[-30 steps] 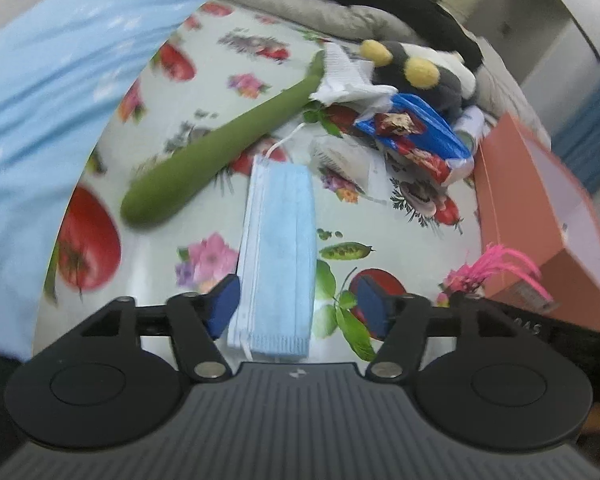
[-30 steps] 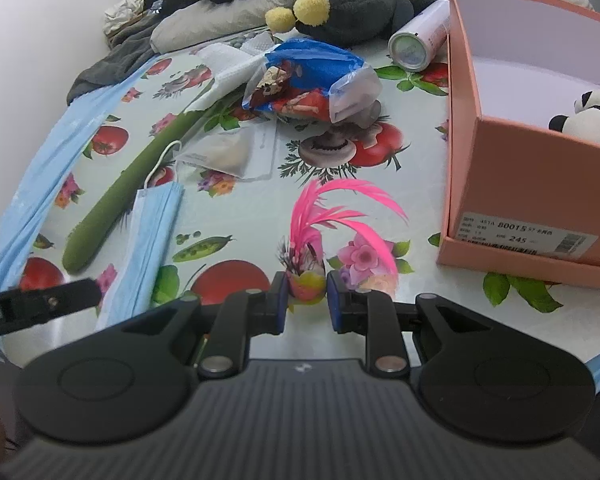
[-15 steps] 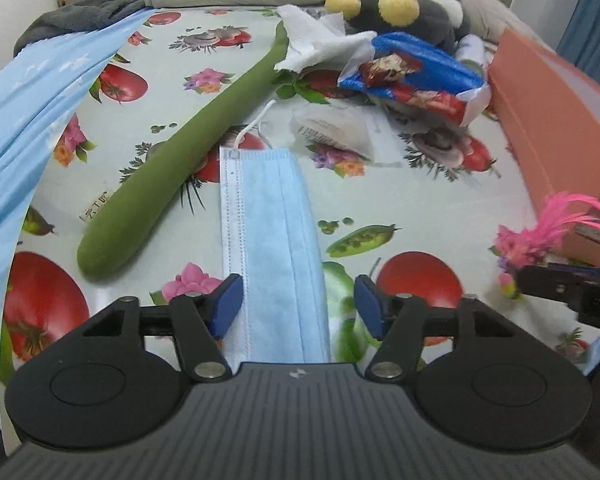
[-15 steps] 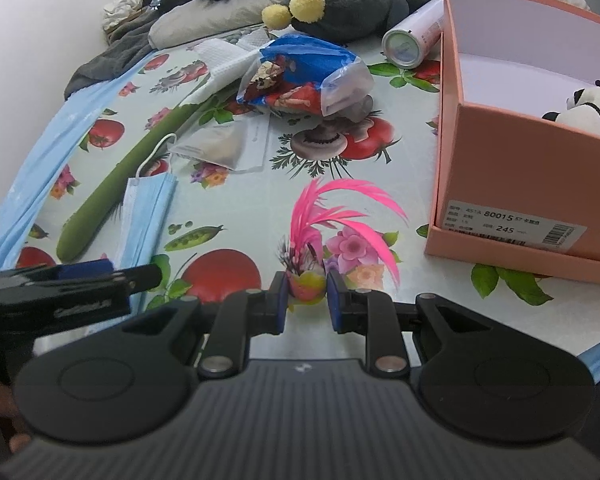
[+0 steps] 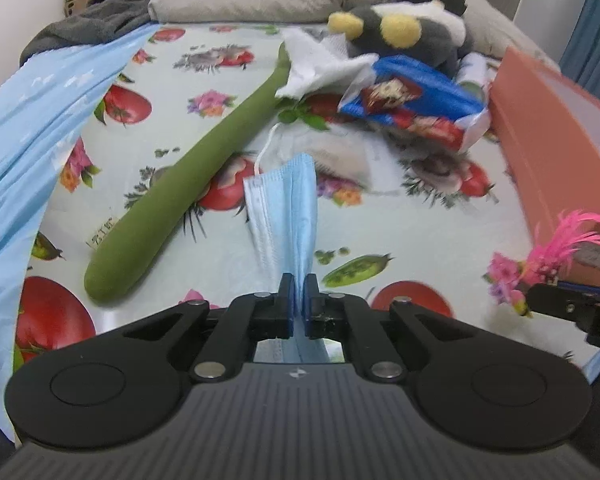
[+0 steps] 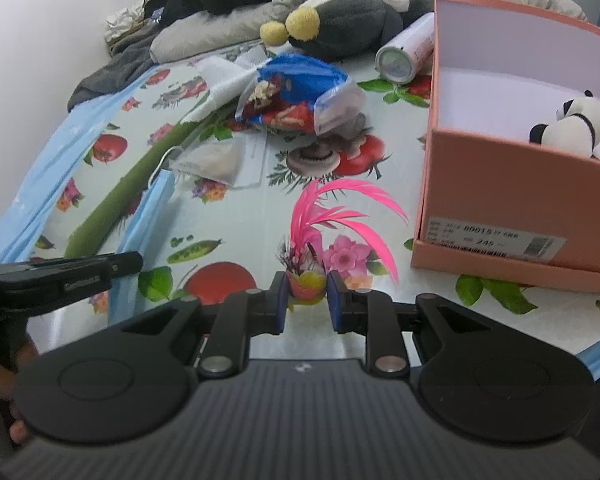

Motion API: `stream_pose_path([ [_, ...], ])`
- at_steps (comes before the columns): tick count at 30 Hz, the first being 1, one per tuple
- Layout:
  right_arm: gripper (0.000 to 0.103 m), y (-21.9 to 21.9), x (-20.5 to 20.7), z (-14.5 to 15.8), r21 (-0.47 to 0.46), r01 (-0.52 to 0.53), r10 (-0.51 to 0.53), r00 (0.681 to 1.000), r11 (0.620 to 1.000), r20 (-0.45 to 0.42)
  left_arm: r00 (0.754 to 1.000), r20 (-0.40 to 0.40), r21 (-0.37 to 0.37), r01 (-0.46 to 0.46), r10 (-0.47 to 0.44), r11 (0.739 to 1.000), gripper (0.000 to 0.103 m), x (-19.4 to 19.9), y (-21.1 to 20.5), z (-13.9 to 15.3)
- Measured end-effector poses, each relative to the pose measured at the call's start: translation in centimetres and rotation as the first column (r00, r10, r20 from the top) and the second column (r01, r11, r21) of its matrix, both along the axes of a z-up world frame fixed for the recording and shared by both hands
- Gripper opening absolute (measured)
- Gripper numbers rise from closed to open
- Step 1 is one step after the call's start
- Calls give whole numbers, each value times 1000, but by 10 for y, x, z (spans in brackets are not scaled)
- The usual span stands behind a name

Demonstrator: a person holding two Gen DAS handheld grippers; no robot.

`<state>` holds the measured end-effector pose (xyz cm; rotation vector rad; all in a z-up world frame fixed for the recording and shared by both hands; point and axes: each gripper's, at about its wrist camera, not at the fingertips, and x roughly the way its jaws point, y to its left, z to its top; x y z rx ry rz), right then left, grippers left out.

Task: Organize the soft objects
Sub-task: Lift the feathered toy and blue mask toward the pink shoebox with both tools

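My left gripper is shut on a blue face mask, pinched into a fold and lifted off the floral tablecloth. My right gripper is shut on a pink feather toy by its yellow base, left of the open pink shoebox. A small panda plush lies inside the box. A long green plush lies left of the mask. A grey penguin plush lies at the back. The right gripper with the feather toy also shows at the left wrist view's right edge.
A blue snack bag, white tissue, a clear flat packet and a white can lie mid-table. Blue cloth hangs over the left edge. Pillows and dark clothes are heaped at the back.
My left gripper closed on the mask, which bunched up and rose from the table. My right gripper stayed shut on the feather toy and moved slightly closer to the box.
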<state>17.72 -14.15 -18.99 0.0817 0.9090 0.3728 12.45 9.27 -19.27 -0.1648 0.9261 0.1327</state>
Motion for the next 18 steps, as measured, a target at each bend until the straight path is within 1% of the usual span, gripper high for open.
stream_pose_path([
  [6,24,-6,-1,19,13,3,-4,999,1000,39,997,73,-43,0,3,999,5,-9,-7,33],
  [11,24,-11,-5,37,20,-2,0,997,1000,77,991,130,-67,20,-11,998,5,-19,-15,61],
  [18,24,-20,-13,65,38,-9,4,992,999,123,984,177,-104,58,-39,993,5,-30,-27,93],
])
